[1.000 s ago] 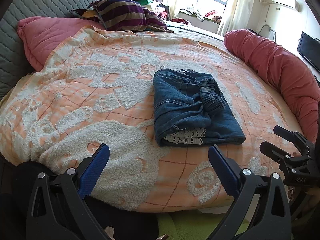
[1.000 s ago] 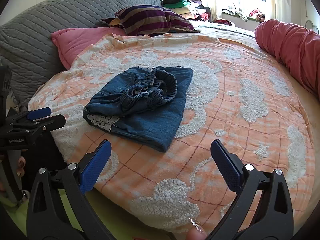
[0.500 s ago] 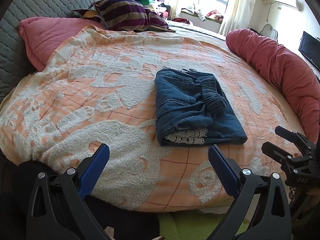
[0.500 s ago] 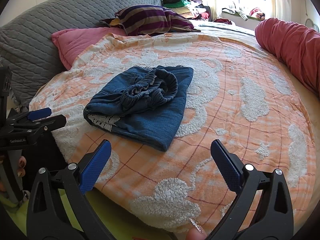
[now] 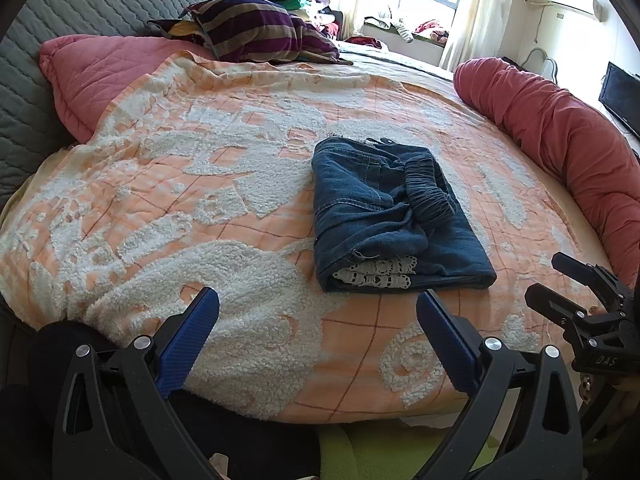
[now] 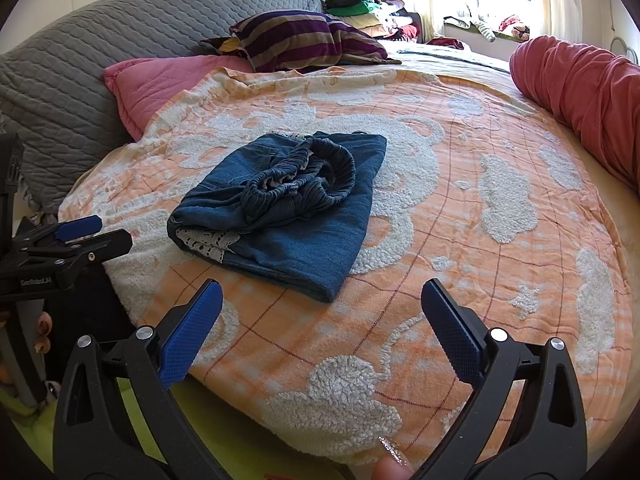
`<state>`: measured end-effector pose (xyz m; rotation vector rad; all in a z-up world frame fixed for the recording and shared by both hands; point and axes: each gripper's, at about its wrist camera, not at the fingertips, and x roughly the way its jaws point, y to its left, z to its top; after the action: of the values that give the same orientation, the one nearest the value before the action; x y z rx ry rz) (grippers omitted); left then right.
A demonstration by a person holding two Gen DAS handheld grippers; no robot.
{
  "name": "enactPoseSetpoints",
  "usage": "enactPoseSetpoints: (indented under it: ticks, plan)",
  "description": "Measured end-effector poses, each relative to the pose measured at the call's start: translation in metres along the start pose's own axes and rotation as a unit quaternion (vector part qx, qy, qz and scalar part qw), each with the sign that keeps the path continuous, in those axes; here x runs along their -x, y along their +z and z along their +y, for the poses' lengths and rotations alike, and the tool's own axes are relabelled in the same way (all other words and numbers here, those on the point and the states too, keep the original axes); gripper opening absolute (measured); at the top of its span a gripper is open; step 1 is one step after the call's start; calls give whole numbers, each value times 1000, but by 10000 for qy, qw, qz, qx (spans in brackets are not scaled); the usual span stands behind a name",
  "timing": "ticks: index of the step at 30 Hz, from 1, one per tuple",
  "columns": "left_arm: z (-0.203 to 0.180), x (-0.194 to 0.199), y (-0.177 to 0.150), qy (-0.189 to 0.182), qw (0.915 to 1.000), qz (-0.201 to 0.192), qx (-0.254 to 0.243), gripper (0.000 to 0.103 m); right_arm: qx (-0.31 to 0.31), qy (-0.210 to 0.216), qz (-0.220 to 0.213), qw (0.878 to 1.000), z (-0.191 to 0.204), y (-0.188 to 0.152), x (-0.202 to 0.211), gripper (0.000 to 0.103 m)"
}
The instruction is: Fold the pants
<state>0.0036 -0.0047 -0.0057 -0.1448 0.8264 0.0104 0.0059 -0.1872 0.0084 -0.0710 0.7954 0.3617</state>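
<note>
Dark blue denim pants (image 5: 392,216) lie folded into a compact bundle on the orange and white bedspread (image 5: 208,184), with the elastic waistband on top and white lace trim at the near edge. They also show in the right wrist view (image 6: 288,208). My left gripper (image 5: 318,320) is open and empty, held back above the bed's near edge. My right gripper (image 6: 320,312) is open and empty, also short of the pants. Each gripper shows in the other's view, the right one (image 5: 576,292) at the right edge, the left one (image 6: 76,236) at the left edge.
A pink pillow (image 5: 92,76) and a striped pillow (image 5: 256,32) lie at the head of the bed against a grey quilted headboard (image 6: 80,68). A long red bolster (image 5: 560,136) runs along the right side. A green floor mat (image 6: 224,440) lies below the bed edge.
Both grippers stay open and have barely shifted. The pants have not moved.
</note>
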Motion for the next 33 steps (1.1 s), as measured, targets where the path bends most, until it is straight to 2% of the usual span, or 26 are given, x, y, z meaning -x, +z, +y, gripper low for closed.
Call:
enactPoseSetpoints:
  ticks: [33]
  plan:
    - [-6,-1,-1,-38,10000,35,-30,99,-57,-79,4,10000,-1,-1,0,94]
